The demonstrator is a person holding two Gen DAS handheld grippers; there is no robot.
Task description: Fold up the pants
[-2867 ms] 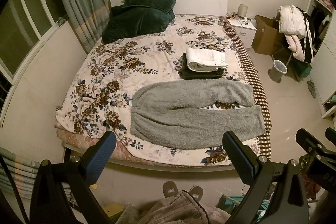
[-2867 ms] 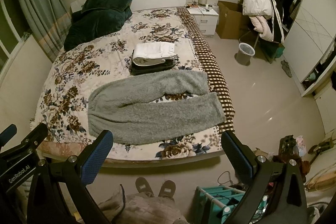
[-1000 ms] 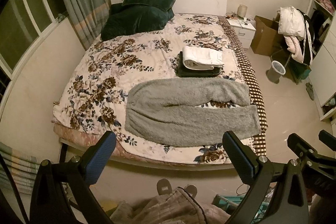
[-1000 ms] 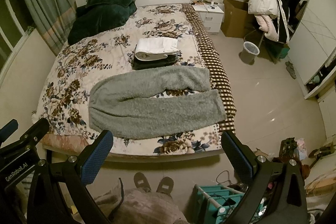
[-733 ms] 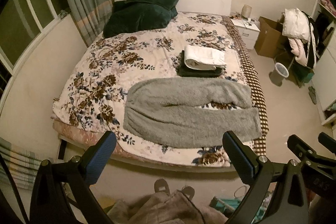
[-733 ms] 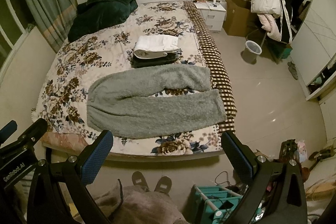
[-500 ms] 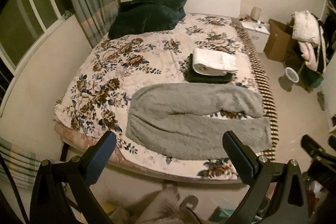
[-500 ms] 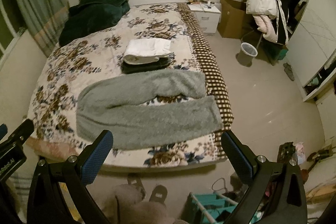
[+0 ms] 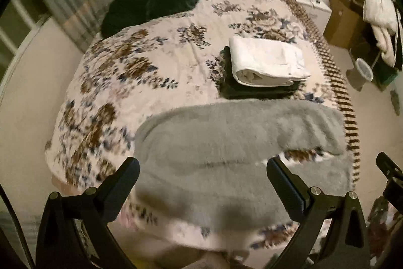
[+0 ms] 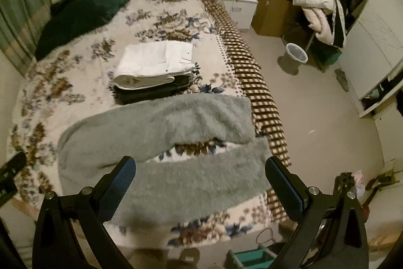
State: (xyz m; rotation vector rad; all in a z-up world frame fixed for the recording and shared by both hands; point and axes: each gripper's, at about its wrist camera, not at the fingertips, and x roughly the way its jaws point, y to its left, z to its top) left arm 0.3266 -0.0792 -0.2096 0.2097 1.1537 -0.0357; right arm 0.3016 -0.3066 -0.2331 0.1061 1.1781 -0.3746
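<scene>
You are standing at the foot of a bed (image 9: pixel 156 82) with a flowered cover, holding both grippers above its near edge. The left gripper (image 9: pixel 202 175) and the right gripper (image 10: pixel 200 174) are both spread wide and hold nothing.

The grey fleece pants (image 9: pixel 226 155) lie flat across the near end of the bed, directly ahead of and below both grippers. Their long axis runs from left to right across each frame: the waistband sits at the left, and the two legs stretch toward the right, parted by a narrow gap of bedcover. By my judgement, your left gripper is nearer the waistband and your right gripper nearer the leg ends.

The pants look thick, fuzzy and soft, unfolded, with few wrinkles. Both views are slightly blurred.

Just beyond the pants, in the middle of each frame, sits a stack of folded clothes (image 10: pixel 156 62), white on top of dark.
</scene>
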